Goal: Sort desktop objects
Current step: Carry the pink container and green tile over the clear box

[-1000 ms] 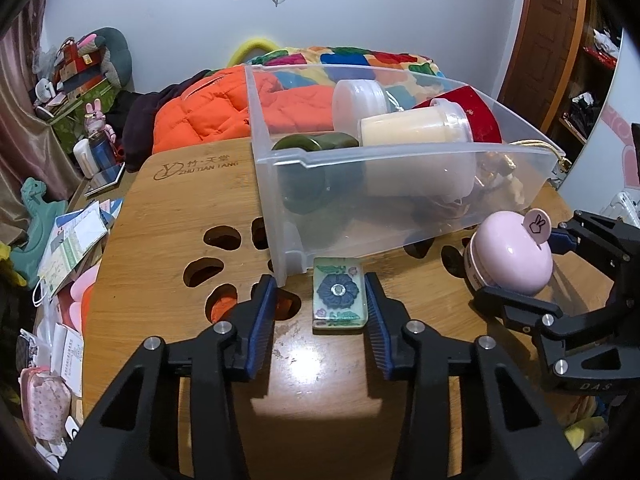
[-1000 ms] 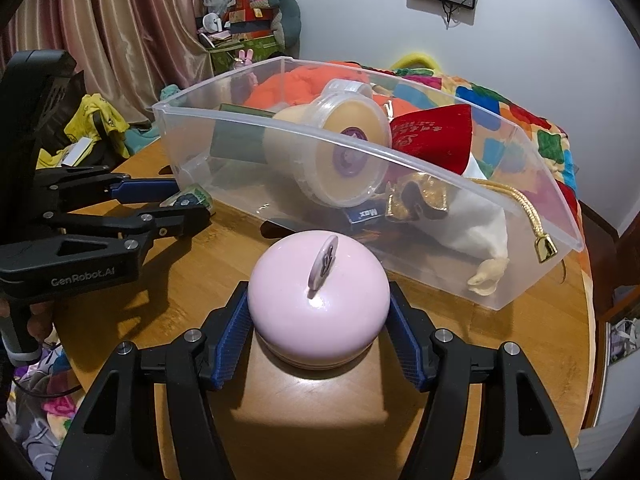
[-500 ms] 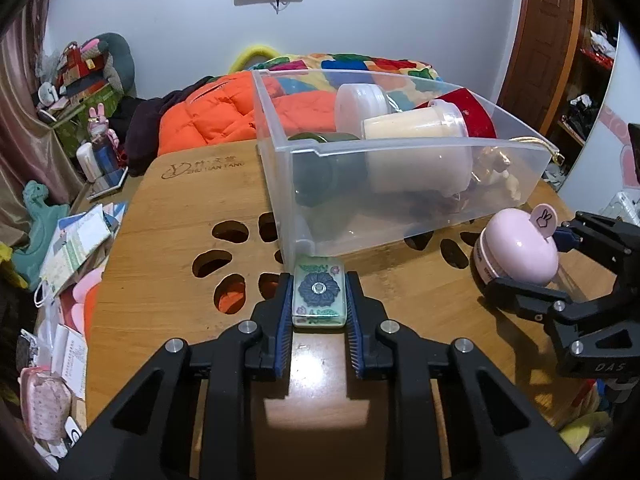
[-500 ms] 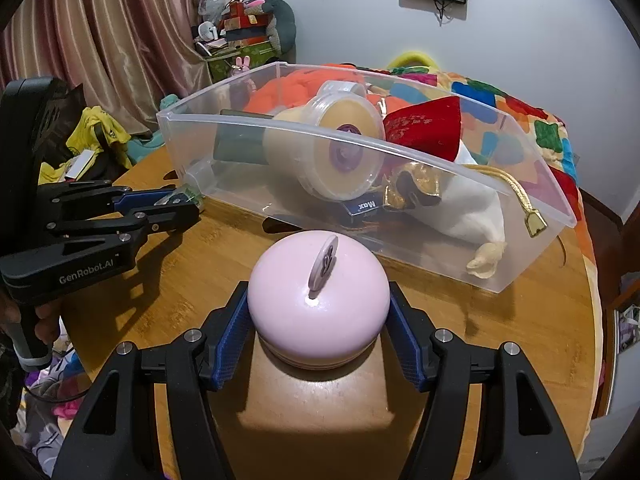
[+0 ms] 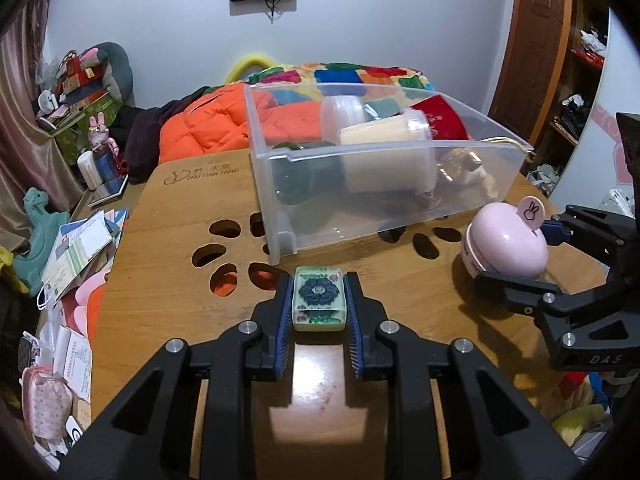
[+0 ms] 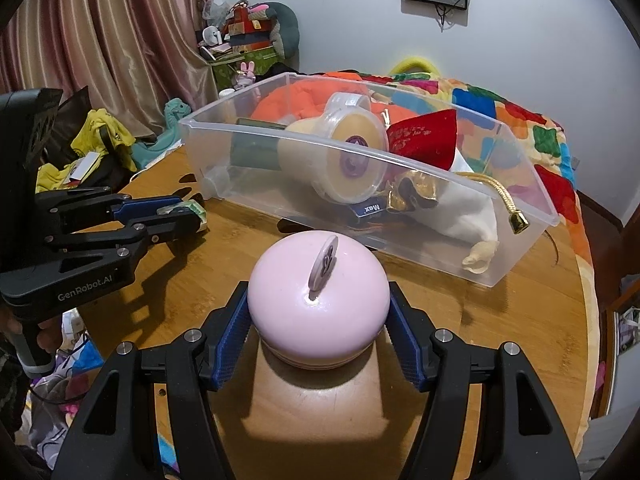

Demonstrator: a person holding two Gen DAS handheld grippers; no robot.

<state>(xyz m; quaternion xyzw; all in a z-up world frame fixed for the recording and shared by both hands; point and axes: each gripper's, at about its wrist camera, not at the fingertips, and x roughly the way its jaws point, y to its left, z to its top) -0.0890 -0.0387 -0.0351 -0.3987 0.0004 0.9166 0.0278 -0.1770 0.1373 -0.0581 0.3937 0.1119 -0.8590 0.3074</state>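
Note:
My left gripper [image 5: 318, 304] is shut on a pale green tile with a dark flower [image 5: 318, 298], held just above the wooden table [image 5: 168, 280]. My right gripper [image 6: 318, 316] is shut on a round pink case with a bunny tab [image 6: 318, 300]; the case also shows in the left wrist view [image 5: 506, 242]. A clear plastic bin [image 5: 384, 152] stands just beyond both, holding a cream tub [image 6: 352, 160], a dark green roll [image 6: 256, 150], a red pouch [image 6: 428, 138] and a white bag [image 6: 472, 212]. The left gripper also shows at the left of the right wrist view [image 6: 180, 216].
The table has paw-shaped cut-out holes [image 5: 218, 256] left of the bin. Papers and cards [image 5: 76, 256] lie off the table's left edge. An orange quilt [image 5: 208, 128] and a patchwork blanket [image 6: 532, 128] lie behind the bin.
My left gripper closed on the flower tile and drew back and up from the bin. The right gripper kept its hold on the pink case and also backed away slightly.

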